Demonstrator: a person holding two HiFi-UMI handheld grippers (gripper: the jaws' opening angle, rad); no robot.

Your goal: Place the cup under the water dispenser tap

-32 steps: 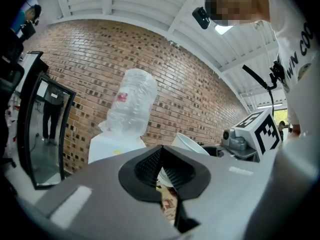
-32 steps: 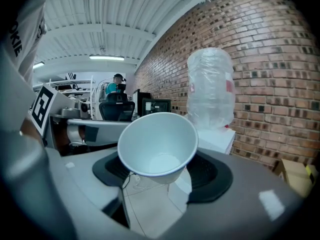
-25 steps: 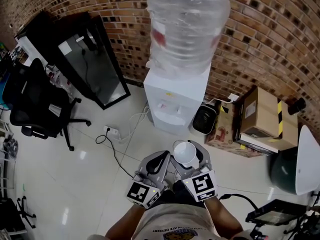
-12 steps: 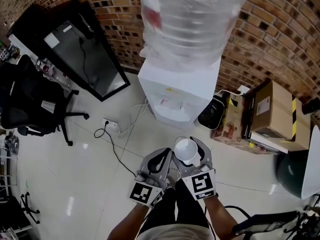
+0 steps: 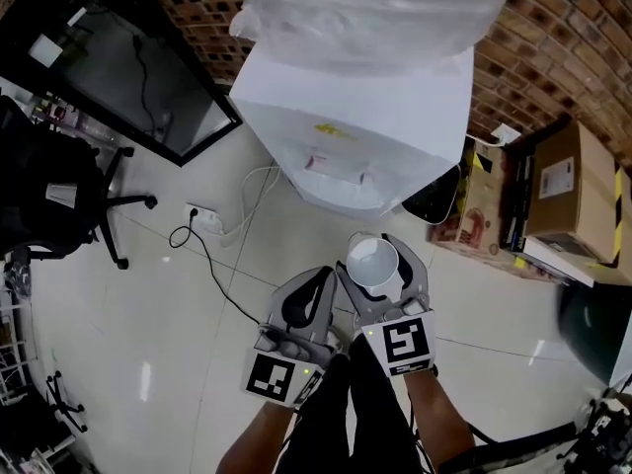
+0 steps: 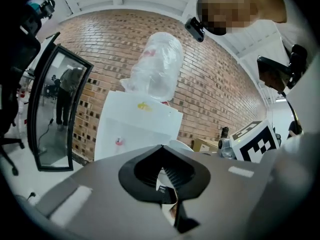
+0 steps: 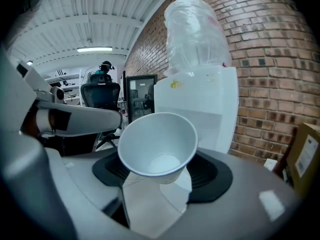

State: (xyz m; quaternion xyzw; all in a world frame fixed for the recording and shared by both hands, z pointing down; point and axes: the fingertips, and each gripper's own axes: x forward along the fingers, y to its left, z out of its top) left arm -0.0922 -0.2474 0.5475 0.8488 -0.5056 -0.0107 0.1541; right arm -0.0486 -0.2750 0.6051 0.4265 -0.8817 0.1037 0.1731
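A white paper cup [image 5: 373, 265] stands mouth up between the jaws of my right gripper [image 5: 381, 273], which is shut on its sides. In the right gripper view the cup [image 7: 157, 144] is empty and leans slightly. The white water dispenser [image 5: 365, 117] with its clear bottle [image 5: 375, 8] stands straight ahead, its taps [image 5: 336, 163] in a recess on the front face. The cup is short of the dispenser and apart from it. My left gripper [image 5: 306, 302] hangs beside the right one, its jaws together with nothing between them [image 6: 160, 149]. A red tap [image 6: 118, 141] shows in the left gripper view.
Cardboard boxes [image 5: 568, 186] and a black appliance [image 5: 434, 200] sit right of the dispenser against the brick wall. A dark glass panel [image 5: 109, 67] leans at the left, with an office chair [image 5: 49, 196] in front. A power strip and cable [image 5: 207, 220] lie on the floor.
Both grippers and the cup have come nearer to the dispenser and lower. The dispenser fills more of the head view. The hold on the cup is unchanged.
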